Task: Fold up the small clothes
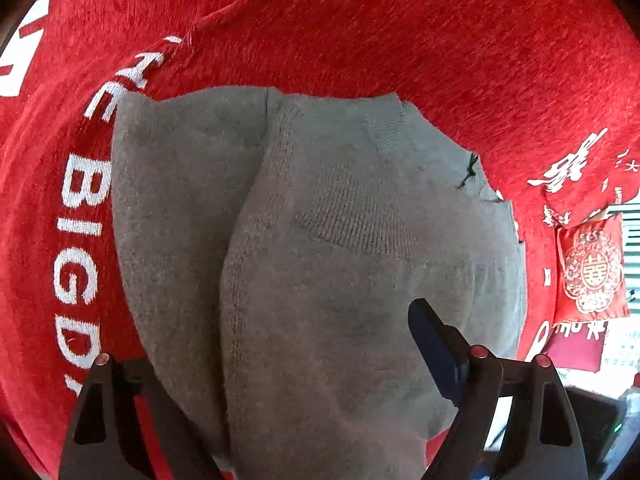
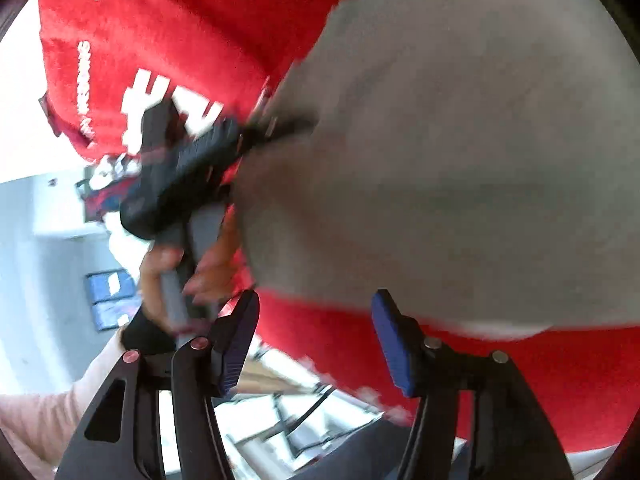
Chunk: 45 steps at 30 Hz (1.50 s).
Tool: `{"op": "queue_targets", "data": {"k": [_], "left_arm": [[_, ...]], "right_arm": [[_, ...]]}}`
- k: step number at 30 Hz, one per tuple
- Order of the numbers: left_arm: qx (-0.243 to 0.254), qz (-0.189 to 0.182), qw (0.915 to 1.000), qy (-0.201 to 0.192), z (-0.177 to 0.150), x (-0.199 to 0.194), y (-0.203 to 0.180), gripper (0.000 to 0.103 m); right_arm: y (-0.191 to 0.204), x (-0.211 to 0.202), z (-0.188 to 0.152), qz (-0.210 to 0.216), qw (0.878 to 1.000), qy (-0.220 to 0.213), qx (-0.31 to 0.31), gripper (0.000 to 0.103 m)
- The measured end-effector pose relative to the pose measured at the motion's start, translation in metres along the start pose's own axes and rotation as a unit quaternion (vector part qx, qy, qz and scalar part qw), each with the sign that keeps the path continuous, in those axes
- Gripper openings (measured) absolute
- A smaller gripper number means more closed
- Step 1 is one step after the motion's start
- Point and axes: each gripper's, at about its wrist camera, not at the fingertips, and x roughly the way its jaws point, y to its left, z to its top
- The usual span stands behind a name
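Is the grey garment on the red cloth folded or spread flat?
Folded: the grey garment lies in overlapping layers, one seamed edge running over another on the red cloth.

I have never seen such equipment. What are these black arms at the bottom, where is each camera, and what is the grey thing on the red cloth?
A person, not a robot, carries two two-finger tools. Each picture comes from a camera on a tool, looking along its fingers. The first shows the left tool with a grey knitted garment between its fingers, on a red cloth with white letters; whether it grips is unclear. The second shows the right tool, open and empty.
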Motion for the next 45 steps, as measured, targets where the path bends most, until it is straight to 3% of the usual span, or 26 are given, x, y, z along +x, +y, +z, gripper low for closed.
{"op": "queue_targets", "data": {"k": [1,2,3,4,5,6,7,9,13,16,23,28,33,38,43,44,45], "left_arm": [[0.002,0.006,1.0,0.0,-0.001,0.001,0.0,0.088],[0.005,0.015,0.9999,-0.001,0.0,0.002,-0.001,0.086],[0.009,0.025,0.9997,-0.004,-0.001,0.002,-0.003,0.07],[0.015,0.043,0.999,-0.006,-0.001,0.003,-0.005,0.06],[0.025,0.066,0.9975,-0.003,0.0,0.004,-0.007,0.043],[0.026,0.064,0.9976,-0.004,0.0,0.003,-0.006,0.033],[0.024,0.058,0.998,-0.007,0.0,0.001,-0.005,0.024],[0.024,0.052,0.9983,-0.013,0.0,-0.005,-0.005,0.017],[0.033,0.035,0.998,-0.041,-0.004,-0.024,-0.021,0.017],[0.055,0.012,0.9962,-0.066,-0.007,-0.044,-0.047,0.017],[0.119,-0.017,0.9903,-0.07,-0.006,-0.046,-0.144,0.016],[0.185,0.021,0.9807,-0.061,-0.008,-0.015,-0.229,0.017],[0.255,0.088,0.9623,-0.034,-0.018,0.058,-0.303,0.019],[0.288,0.12,0.9501,0.0,-0.036,0.1,-0.328,0.022],[0.31,0.095,0.9459,-0.009,-0.048,0.091,-0.341,0.023],[0.309,0.09,0.9466,-0.011,-0.049,0.086,-0.34,0.042],[0.304,0.079,0.9491,-0.022,-0.048,0.078,-0.339,0.077]], "right_arm": [[-0.005,-0.006,0.007,-0.017,1.0,-0.017,0.004,0.056],[-0.013,-0.013,0.02,-0.039,0.998,-0.038,0.011,0.03],[-0.018,-0.014,0.03,-0.054,0.997,-0.05,0.012,0.004],[-0.021,-0.014,0.036,-0.068,0.996,-0.057,0.009,0.004],[-0.024,-0.013,0.046,-0.096,0.993,-0.067,0.002,0.004],[-0.027,-0.008,0.054,-0.116,0.991,-0.068,-0.006,0.004],[-0.03,-0.002,0.06,-0.125,0.99,-0.061,-0.011,0.004],[-0.038,0.016,0.07,-0.126,0.991,-0.037,-0.019,0.001],[-0.036,0.014,0.072,-0.123,0.991,-0.036,-0.038,0.001],[-0.052,-0.001,0.07,-0.074,0.997,-0.035,-0.004,0.001],[-0.094,-0.062,0.054,-0.018,0.996,-0.082,0.043,0.005],[-0.138,-0.109,0.044,0.003,0.99,-0.118,0.075,0.005],[-0.185,-0.123,0.035,0.02,0.983,-0.127,0.13,0.005],[-0.21,-0.121,0.028,0.043,0.978,-0.128,0.161,0.007],[-0.219,-0.119,0.029,0.065,0.972,-0.133,0.18,0.007],[-0.225,-0.125,0.028,0.066,0.972,-0.135,0.181,0.008],[-0.226,-0.127,0.028,0.067,0.971,-0.139,0.184,0.011]]}}
